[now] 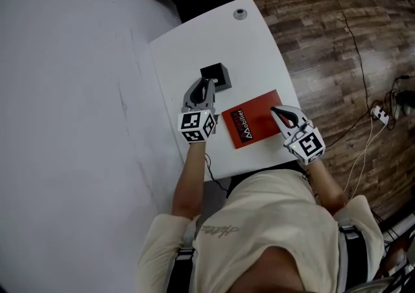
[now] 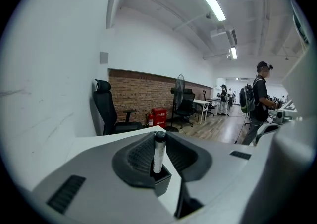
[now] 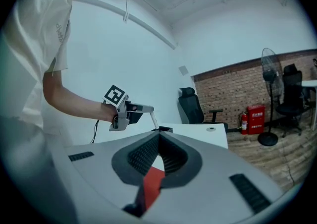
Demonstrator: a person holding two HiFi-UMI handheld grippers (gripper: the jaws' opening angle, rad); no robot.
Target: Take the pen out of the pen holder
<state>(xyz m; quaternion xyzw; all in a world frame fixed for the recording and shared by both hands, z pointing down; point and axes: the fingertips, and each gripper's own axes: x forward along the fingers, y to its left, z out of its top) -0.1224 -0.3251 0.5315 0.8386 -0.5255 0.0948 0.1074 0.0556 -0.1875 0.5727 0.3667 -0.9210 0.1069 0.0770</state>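
A white desk stands in front of the person. A small black square pen holder sits near the middle of the desk, a bit closer to its left edge. The left claw reaches up to the holder from the near side. Its two jaws are squeezed on a white pen with a black cap. The pen stands up straight between the jaws. Its bottom end is at the open top of the holder, and I cannot tell if it is fully out.

A flat red booklet with white letters lies close to the near edge of the desk, on the right side. The right claw is over the right edge of the booklet. Its jaws meet at the tips and hold nothing. I cannot tell if they touch the booklet.

A small round grey cap sits in the desk near its far edge. Past the desk there is a black office chair by a brick wall, and a person with a backpack stands far off
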